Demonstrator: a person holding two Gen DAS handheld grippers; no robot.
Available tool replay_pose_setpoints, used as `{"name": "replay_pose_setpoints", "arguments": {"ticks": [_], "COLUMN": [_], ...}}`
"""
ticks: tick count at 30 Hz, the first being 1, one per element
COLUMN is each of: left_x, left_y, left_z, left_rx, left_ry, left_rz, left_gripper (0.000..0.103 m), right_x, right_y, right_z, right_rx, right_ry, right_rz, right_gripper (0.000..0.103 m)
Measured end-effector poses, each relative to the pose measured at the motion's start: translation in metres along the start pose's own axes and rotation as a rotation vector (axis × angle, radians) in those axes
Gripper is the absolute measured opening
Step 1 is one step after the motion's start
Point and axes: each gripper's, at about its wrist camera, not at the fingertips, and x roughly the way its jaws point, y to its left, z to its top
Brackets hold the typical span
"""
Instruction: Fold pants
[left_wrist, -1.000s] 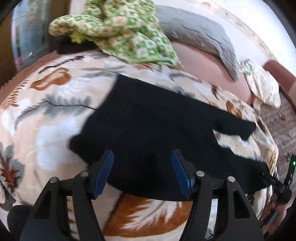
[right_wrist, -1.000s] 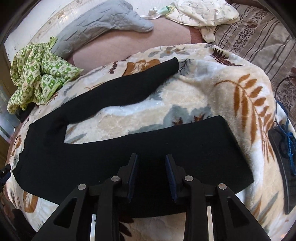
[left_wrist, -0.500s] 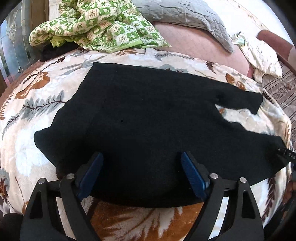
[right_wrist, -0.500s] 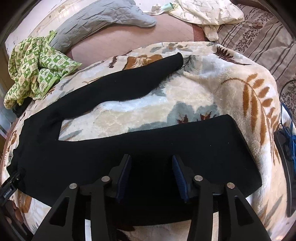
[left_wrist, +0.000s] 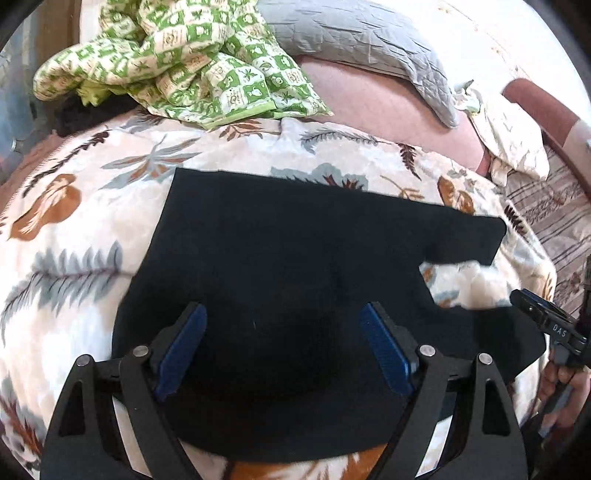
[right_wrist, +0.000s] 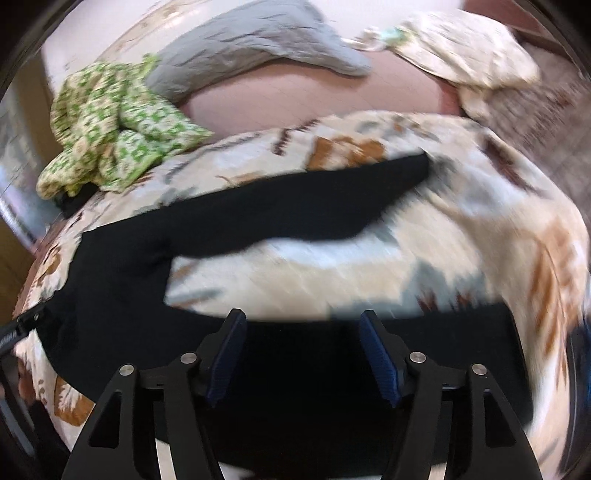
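Leaf-patterned blanket (left_wrist: 74, 206) covers the bed, and the black pants (left_wrist: 295, 266) lie flat on it, waist end nearest my left tool (left_wrist: 282, 350). From the left wrist view, that tool is spread wide above the seat of the pants, nothing between its blue pads (left_wrist: 181, 354). Green checked cloth (left_wrist: 177, 59) and a grey quilted pillow (left_wrist: 369, 40) sit at the far side, apart from the pants. My right tool shows at the right edge, beside the lower leg.

Over to the right wrist view, which is blurred. The right tool (right_wrist: 303, 354) is opening over the near leg, pads clear of the fabric as far as I can tell. The pants (right_wrist: 258, 206) fork here: one leg runs along the near edge under the tool, the other angles away across the blanket (right_wrist: 369, 266), with bare blanket between them.

My read on handling: soft, light knit, no stiffness at all, so it will droop and drag from whatever point I pinch. It looks matte, probably clings to the plush blanket rather than sliding. I'd take hold at edges, waistband on the left, hem of the near leg on the right, pinching both layers so the leg lifts as one.
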Motion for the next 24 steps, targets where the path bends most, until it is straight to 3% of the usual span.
{"name": "replay_pose_setpoints", "arguments": {"ticks": [2,5,7,11,17,24], "left_x": [0.006,0.018,0.031,0.060,0.097,0.143], "left_y": [0.006,0.015,0.019,0.019,0.011,0.001], "left_z": [0.013,0.034,0.048,0.077,0.106,0.112], "left_rx": [0.010,0.060,0.104,0.216,0.336,0.514], "left_ry": [0.004,-0.003,0.047,0.096,0.139,0.232], "left_rz": [0.001,0.001,-0.031,-0.025,-0.004,0.062], "left_gripper": [0.087,0.087,0.087,0.087,0.087,0.087], "right_x": [0.007,0.020,0.033,0.062,0.117,0.166], "right_y": [0.010,0.027,0.039,0.062,0.072,0.075], "right_z": [0.016,0.042,0.059,0.086,0.114,0.122], "right_rx": [-0.055,-0.152,-0.229,-0.384,-0.492,-0.627], "right_ry": [0.005,0.008,0.017,0.027,0.084,0.184], "right_rz": [0.043,0.097,0.121,0.097,0.068,0.033], "right_gripper": [0.075,0.078,0.082,0.082,0.083,0.083]}}
